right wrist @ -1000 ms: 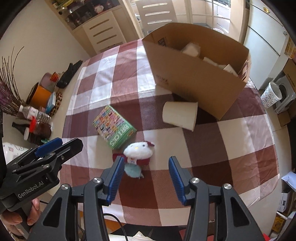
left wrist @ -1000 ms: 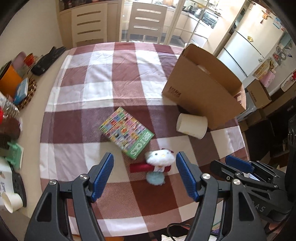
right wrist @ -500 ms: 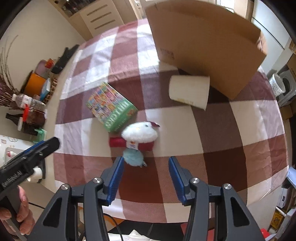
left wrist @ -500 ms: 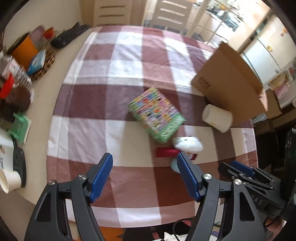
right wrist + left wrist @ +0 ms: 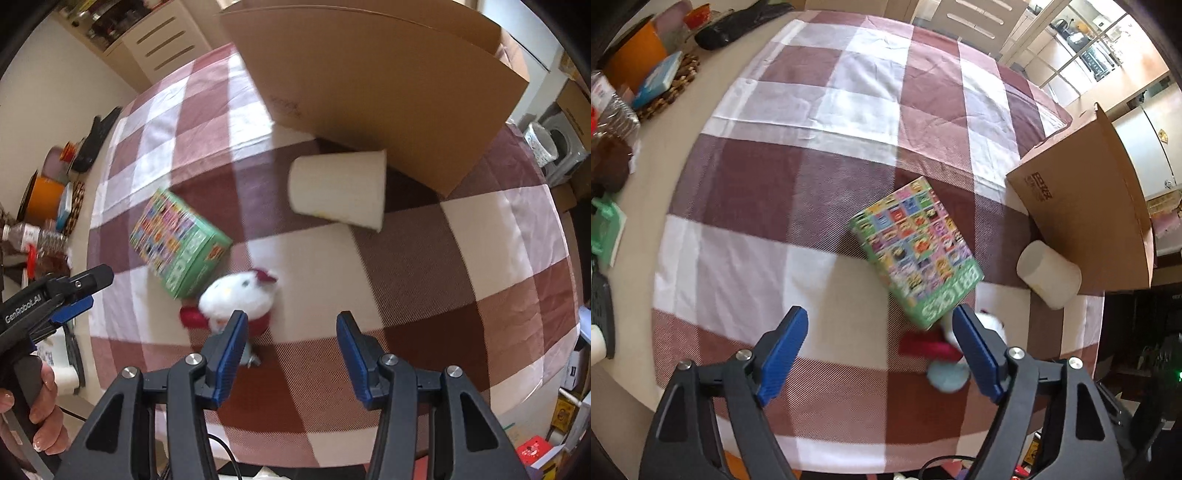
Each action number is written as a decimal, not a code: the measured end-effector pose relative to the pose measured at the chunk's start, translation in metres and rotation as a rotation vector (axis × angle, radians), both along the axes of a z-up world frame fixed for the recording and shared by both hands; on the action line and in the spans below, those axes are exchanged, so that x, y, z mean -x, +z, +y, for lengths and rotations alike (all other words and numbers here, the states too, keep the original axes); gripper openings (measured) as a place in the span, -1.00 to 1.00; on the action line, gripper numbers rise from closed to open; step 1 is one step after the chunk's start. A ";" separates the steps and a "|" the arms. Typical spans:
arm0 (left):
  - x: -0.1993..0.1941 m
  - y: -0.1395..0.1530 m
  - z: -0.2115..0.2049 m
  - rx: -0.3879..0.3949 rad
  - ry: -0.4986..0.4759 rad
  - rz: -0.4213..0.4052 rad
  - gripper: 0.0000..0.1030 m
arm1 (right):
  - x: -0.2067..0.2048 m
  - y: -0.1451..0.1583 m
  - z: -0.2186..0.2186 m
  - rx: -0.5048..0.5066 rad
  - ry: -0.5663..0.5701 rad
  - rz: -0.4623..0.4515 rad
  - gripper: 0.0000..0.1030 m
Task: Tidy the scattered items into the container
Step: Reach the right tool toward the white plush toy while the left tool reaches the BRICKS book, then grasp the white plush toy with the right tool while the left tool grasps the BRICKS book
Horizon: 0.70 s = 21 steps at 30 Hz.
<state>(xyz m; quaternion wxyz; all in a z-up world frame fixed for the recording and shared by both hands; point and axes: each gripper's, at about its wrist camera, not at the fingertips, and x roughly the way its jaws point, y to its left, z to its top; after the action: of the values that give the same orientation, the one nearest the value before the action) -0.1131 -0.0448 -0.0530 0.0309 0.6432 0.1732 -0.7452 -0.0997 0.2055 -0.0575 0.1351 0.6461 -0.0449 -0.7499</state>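
Note:
A green picture box (image 5: 918, 253) (image 5: 177, 242) lies on the checked tablecloth. A white plush toy with red and teal parts (image 5: 236, 299) (image 5: 934, 349) lies right next to its near end. A white paper cup (image 5: 338, 190) (image 5: 1049, 273) lies on its side beside the brown cardboard box (image 5: 373, 85) (image 5: 1086, 206). My left gripper (image 5: 879, 349) is open and empty above the cloth, left of the plush. My right gripper (image 5: 288, 349) is open and empty, its left finger over the plush's right side.
Bottles, an orange pot and small items (image 5: 631, 88) crowd the table's left edge. A black remote (image 5: 96, 142) lies at the far left. The left gripper's body (image 5: 48, 299) shows in the right wrist view. The table's near edge lies just below both grippers.
Both grippers have moved lower and closer to the table. The left one shifted left, so the picture box and plush now sit to its right. The right one moved forward and right, toward the cup and cardboard box.

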 end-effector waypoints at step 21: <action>0.074 -0.058 0.021 0.104 0.259 -0.183 0.66 | 0.019 -0.031 -0.020 0.080 0.061 -0.068 -0.01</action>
<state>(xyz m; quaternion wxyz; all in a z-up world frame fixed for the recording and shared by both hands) -0.1869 -0.0235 -0.1106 0.1757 0.6782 0.2125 -0.6812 -0.1185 0.1856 -0.0882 0.1819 0.6663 -0.0599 -0.7206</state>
